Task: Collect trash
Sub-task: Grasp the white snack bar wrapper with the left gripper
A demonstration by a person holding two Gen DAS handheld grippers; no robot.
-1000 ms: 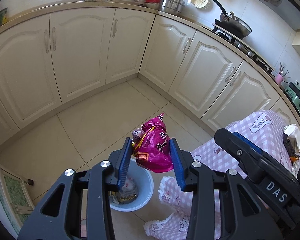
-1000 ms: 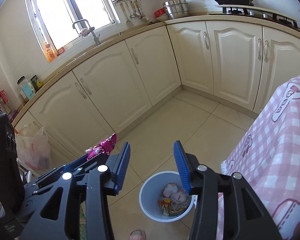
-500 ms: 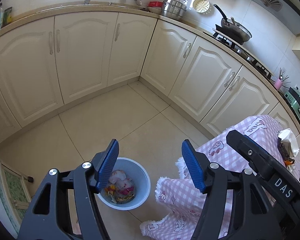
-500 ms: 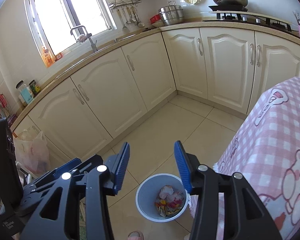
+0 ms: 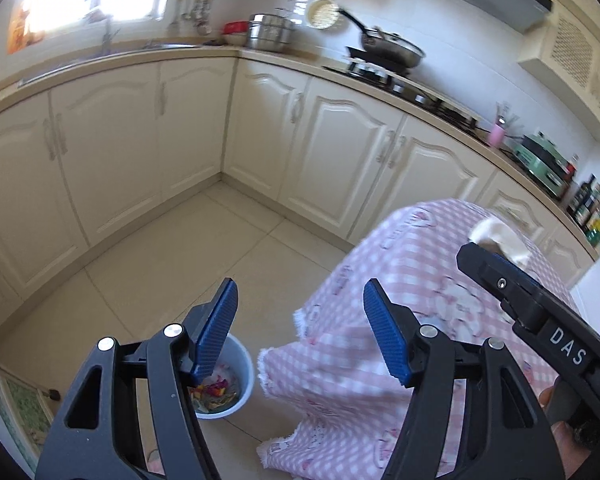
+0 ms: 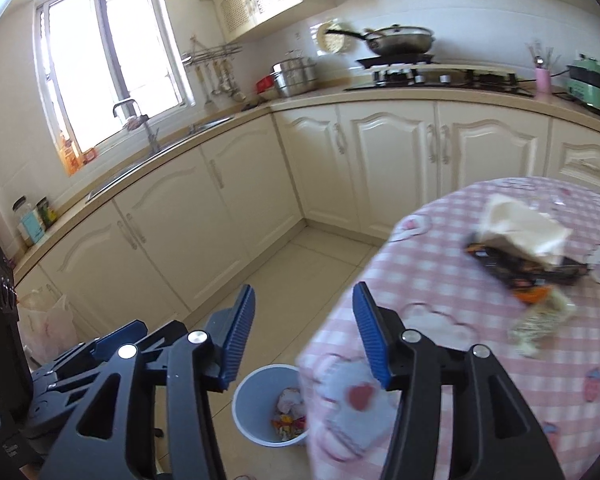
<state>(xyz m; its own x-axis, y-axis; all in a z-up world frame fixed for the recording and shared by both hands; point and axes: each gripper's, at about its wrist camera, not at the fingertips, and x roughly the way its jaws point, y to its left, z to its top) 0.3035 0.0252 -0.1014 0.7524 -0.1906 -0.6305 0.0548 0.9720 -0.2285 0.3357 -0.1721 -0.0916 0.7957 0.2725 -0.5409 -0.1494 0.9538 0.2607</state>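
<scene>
My left gripper stands open with nothing between its blue pads, above the floor between the grey trash bin and the pink-checked table. The bin holds crumpled wrappers and tissue. The jaws of my right gripper are opening and empty, over the table's left edge. On the tablecloth lie a white tissue, a black-and-orange wrapper under it, and a crumpled pale wrapper. The tissue also shows in the left wrist view.
Cream cabinets run around the corner behind the open tiled floor. The counter carries a pan on the hob, steel pots, a pink cup and a green appliance. A white plastic bag hangs at the left.
The pink snack bag has left the left gripper, whose jaws have opened wide. Both grippers have risen and swung right, away from the bin and towards the table.
</scene>
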